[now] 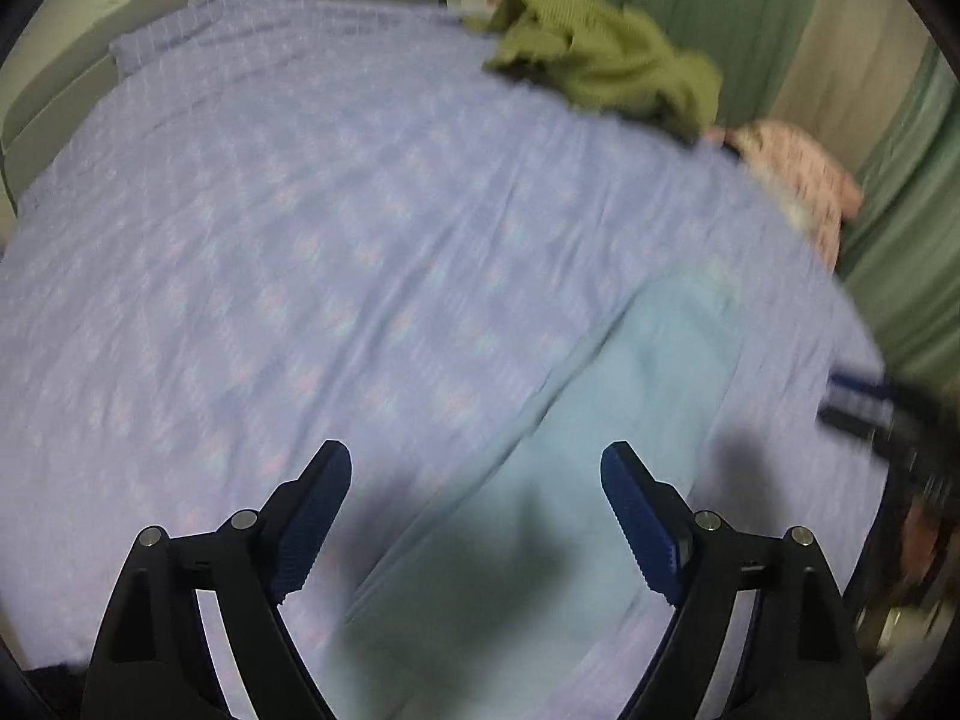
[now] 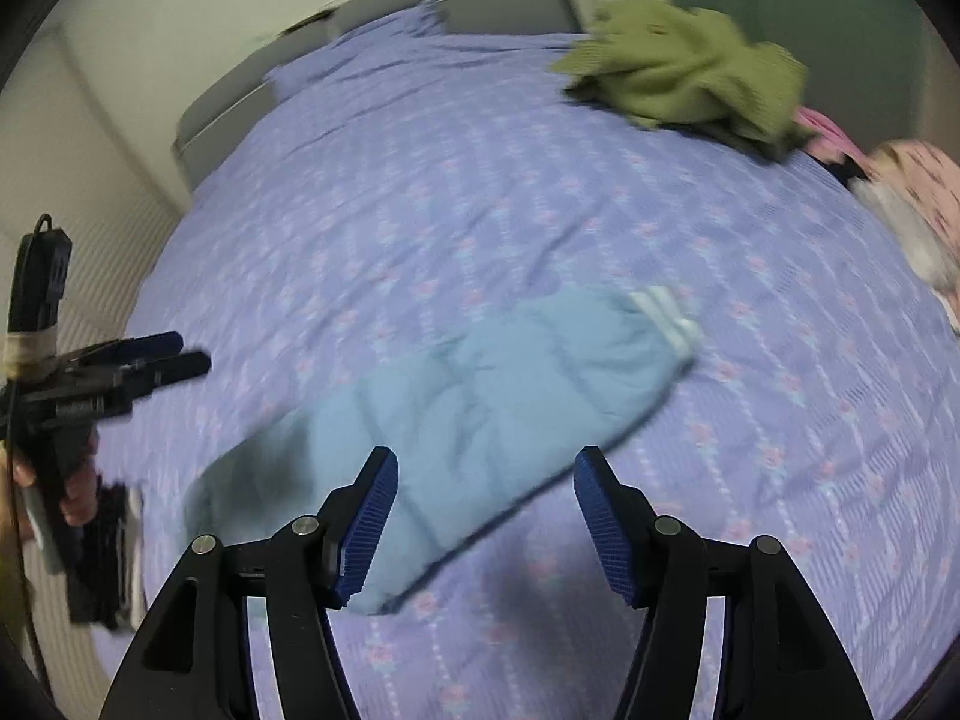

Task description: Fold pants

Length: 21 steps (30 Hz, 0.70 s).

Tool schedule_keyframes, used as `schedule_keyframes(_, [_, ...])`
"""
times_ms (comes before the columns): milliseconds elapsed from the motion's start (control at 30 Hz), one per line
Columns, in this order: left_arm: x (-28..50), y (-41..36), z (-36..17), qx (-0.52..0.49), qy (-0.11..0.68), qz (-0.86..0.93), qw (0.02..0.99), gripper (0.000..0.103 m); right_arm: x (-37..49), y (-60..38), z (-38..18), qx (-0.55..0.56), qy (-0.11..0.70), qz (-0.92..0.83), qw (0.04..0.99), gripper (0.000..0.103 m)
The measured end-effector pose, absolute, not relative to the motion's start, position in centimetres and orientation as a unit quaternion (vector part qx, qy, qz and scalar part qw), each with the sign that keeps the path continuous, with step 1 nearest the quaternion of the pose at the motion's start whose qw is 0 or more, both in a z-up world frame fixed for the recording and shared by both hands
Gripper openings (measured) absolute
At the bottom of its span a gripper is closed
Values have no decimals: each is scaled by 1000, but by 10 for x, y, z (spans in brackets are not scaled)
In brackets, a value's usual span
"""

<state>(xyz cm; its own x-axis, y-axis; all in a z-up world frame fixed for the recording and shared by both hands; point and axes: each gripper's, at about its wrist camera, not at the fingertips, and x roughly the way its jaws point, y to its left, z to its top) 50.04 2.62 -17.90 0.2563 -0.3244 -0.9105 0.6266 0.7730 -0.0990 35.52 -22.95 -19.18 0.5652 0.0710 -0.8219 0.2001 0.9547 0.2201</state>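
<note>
- We see the pants [image 2: 480, 414], light blue, lying folded in a long band on the purple bedsheet [image 2: 480, 210].
- Our left gripper [image 1: 476, 516] is wide open, empty, above the pants.
- Our right gripper [image 2: 486, 516] is wide open, empty, above the pants' near end.
- A green garment [image 2: 690, 78] lies well apart, near the headboard.

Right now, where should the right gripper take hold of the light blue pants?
Probably the near, rounded end of the light blue pants, coming from the foot of the bed. That end lies just ahead of the right gripper, whose jaws stand open; the white-striped band lies farther off.
</note>
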Motion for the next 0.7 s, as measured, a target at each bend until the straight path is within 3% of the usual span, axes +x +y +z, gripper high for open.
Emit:
schedule_keyframes(167, [510, 93, -209, 70, 595, -293, 745, 84, 379, -164, -211, 118, 495, 21, 860, 62])
schedule_keyframes(367, [508, 132, -266, 10, 665, -258, 701, 74, 398, -115, -242, 98, 542, 63, 832, 62])
schedule_keyframes(567, [480, 150, -286, -24, 680, -279, 677, 69, 397, -104, -258, 82, 564, 59, 820, 62])
schedule_keyframes(667, [470, 158, -280, -21, 664, -277, 694, 47, 395, -108, -261, 84, 570, 55, 816, 62])
schedule_keyframes(700, [468, 157, -277, -18, 656, -279, 701, 34, 393, -109, -261, 80, 570, 53, 816, 62])
